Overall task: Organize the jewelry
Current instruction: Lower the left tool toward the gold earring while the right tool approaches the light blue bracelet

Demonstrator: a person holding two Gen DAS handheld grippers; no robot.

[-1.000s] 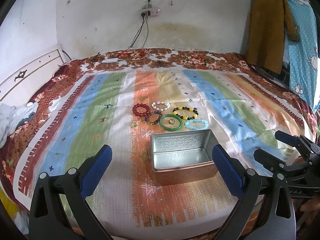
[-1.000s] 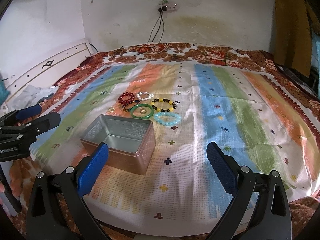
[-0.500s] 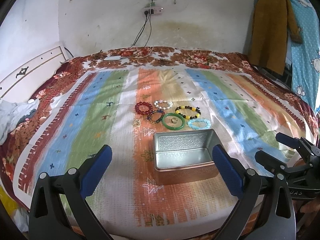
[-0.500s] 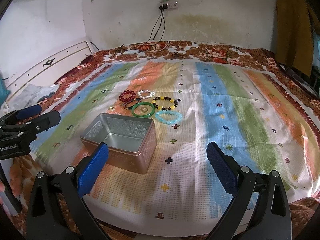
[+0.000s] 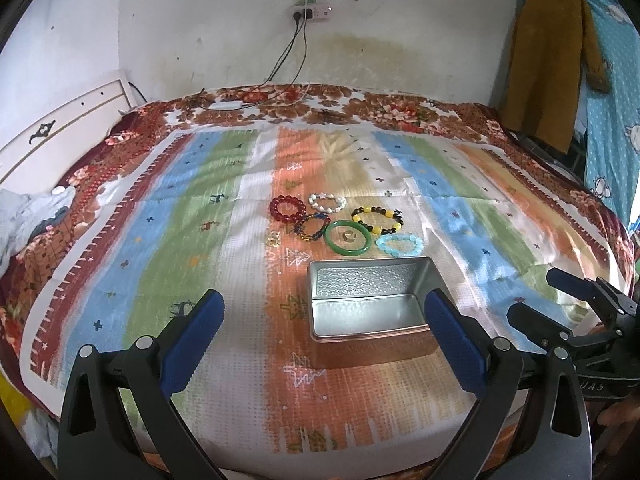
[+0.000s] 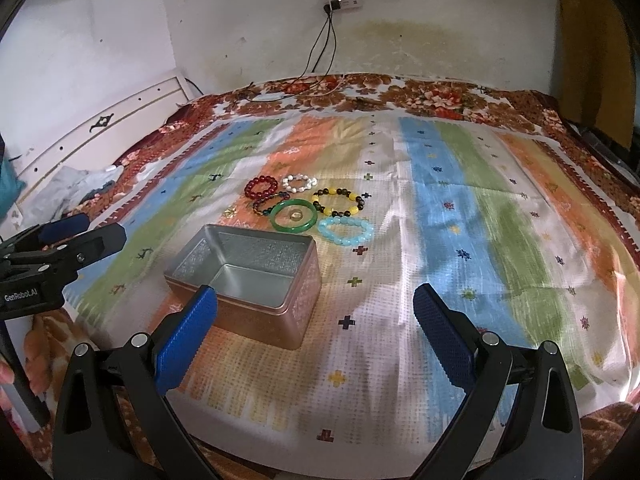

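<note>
Jewelry lies in a tight cluster on the striped blanket of a bed, just beyond an open metal tin. The cluster holds a red bracelet, a white bracelet, a yellow-and-black bracelet, a dark multicolour bracelet, a green bangle and a pale blue bracelet. The red and white ones sit farthest back; the blue one lies nearest the tin's far right corner. A small ring rests inside the green bangle, and another small ring lies apart to the left of the cluster. The tin stands empty, its embossed inner wall showing, on the orange stripe.

The left hand-held gripper hovers low over the near edge of the bed with its blue-padded fingers spread wide, holding nothing; the tin sits between and beyond its fingers, toward the right one. The right hand-held gripper is likewise spread wide and holds nothing, with the tin just beyond its left finger and the cluster farther back. Each hand-held gripper shows at the edge of the other's view, also with fingers apart.

On the wall behind the bed a power strip hangs with cables running down to the bedding. A brown garment hangs at the right.
</note>
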